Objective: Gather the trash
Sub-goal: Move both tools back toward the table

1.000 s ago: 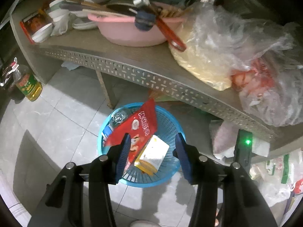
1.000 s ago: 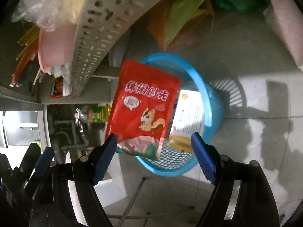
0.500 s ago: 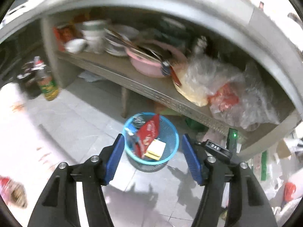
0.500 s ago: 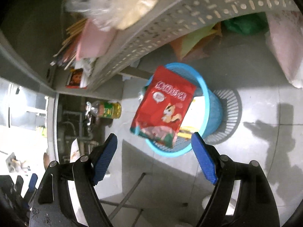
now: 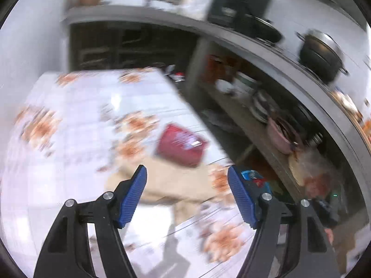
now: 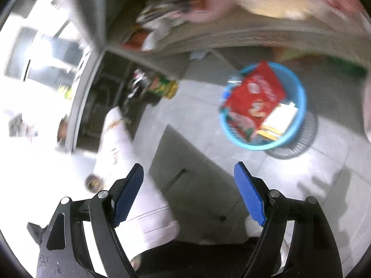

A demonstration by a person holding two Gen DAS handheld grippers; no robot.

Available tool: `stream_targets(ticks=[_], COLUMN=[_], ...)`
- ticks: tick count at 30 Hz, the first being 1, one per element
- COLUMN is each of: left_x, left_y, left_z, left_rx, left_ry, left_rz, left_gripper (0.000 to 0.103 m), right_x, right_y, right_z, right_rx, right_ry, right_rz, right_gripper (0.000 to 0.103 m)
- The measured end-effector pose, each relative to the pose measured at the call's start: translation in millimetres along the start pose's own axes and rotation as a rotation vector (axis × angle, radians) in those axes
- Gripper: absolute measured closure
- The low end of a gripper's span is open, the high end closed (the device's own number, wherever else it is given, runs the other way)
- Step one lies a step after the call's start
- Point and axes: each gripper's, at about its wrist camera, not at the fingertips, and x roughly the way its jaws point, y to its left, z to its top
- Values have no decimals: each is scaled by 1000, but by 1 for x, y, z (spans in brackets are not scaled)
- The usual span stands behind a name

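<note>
My left gripper [image 5: 186,176] is open and empty above a table with a white floral cloth [image 5: 76,115]. A dark red wrapper [image 5: 180,144] lies on the cloth just ahead of it, partly over a tan piece [image 5: 171,180]; the view is blurred. My right gripper [image 6: 189,176] is open and empty, high above the floor. The blue basket [image 6: 299,115] stands on the grey tiles ahead to the right. It holds a red snack bag [image 6: 255,97] and a white and yellow packet [image 6: 280,120]. The basket's rim [image 5: 249,176] peeks out by the left gripper's right finger.
A long grey shelf unit [image 5: 266,125] runs along the right with bowls, a pink basin [image 5: 278,134] and plastic bags. A dark pot [image 5: 322,55] sits on the counter above. An oil bottle [image 6: 164,85] stands on the floor. The table's cloth edge [image 6: 118,139] hangs at left.
Both grippers have pulled up and away from the basket. The left one has swung left to face the table top with the dark red wrapper. The basket now looks smaller in the right view.
</note>
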Motion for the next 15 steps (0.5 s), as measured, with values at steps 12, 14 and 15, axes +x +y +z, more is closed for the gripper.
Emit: stream_targets(ticks=[12, 14, 15], left_x=[24, 37, 43], left_y=[29, 22, 18], left_z=[-43, -39, -36], left_rx=[6, 70, 95], left_ry=[42, 84, 100], left_rz=[38, 31, 33], left_gripper=[33, 32, 31], right_x=[56, 77, 88], right_y=[191, 225, 240], right_z=[-53, -61, -64], right_rx=[-590, -702, -751], right_ry=[190, 219, 232], right_rz=[99, 91, 90], right_gripper=[21, 17, 16])
